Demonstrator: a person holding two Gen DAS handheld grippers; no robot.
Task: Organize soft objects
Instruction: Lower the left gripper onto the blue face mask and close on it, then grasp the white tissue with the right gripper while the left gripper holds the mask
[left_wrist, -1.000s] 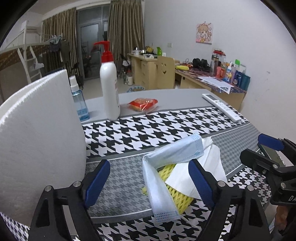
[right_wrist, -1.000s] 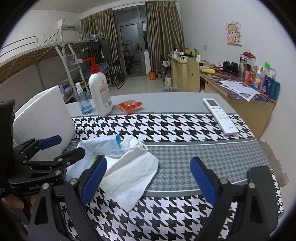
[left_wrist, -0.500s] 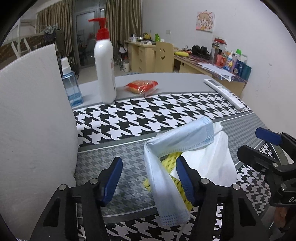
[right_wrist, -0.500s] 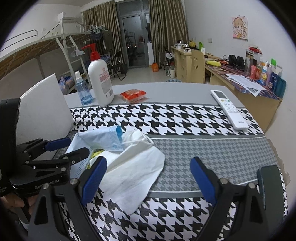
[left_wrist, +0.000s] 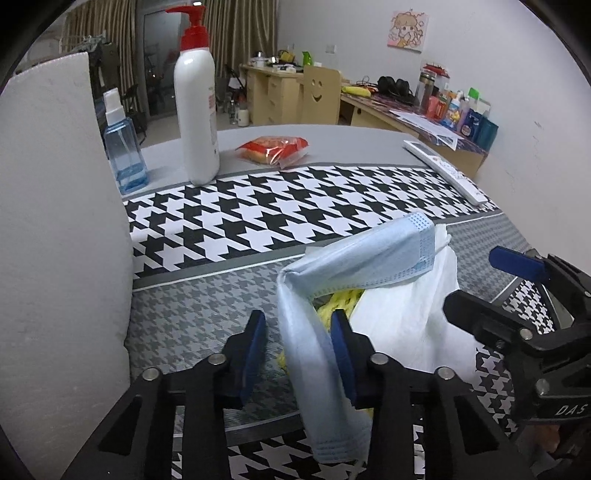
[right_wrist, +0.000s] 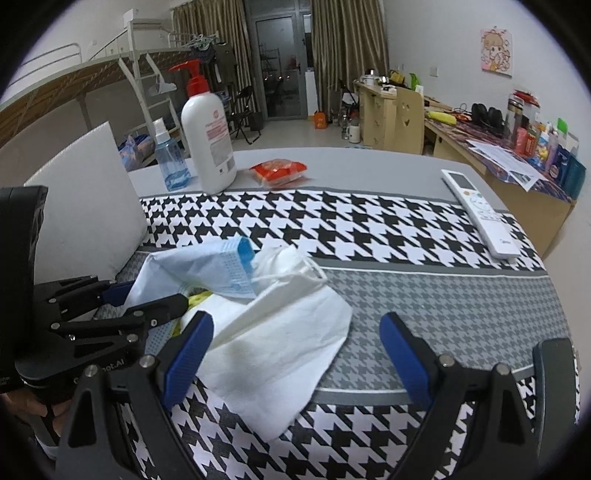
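A pale blue face mask (left_wrist: 354, 258) lies draped in a fold over a yellow foam net (left_wrist: 340, 301) and a white tissue (left_wrist: 406, 317) on the houndstooth cloth. My left gripper (left_wrist: 298, 350) is closing around the mask's hanging strip. The right pad touches the strip, and a small gap shows at the left pad. In the right wrist view the mask (right_wrist: 207, 266), the net (right_wrist: 197, 297) and the tissue (right_wrist: 280, 332) sit left of centre, with the left gripper (right_wrist: 151, 295) reaching in. My right gripper (right_wrist: 295, 339) stands wide open over the tissue's near edge, holding nothing.
A white foam board (left_wrist: 55, 221) stands upright at the left. Behind it are a blue spray bottle (left_wrist: 123, 147) and a white pump bottle (left_wrist: 195, 110). A red snack packet (left_wrist: 273, 147) lies at the back and a white remote (left_wrist: 443, 171) near the table's right edge.
The left jaws have narrowed from wide open to close around the mask strip, and the gripper has sunk toward the pile. The right gripper has drifted closer to the tissue.
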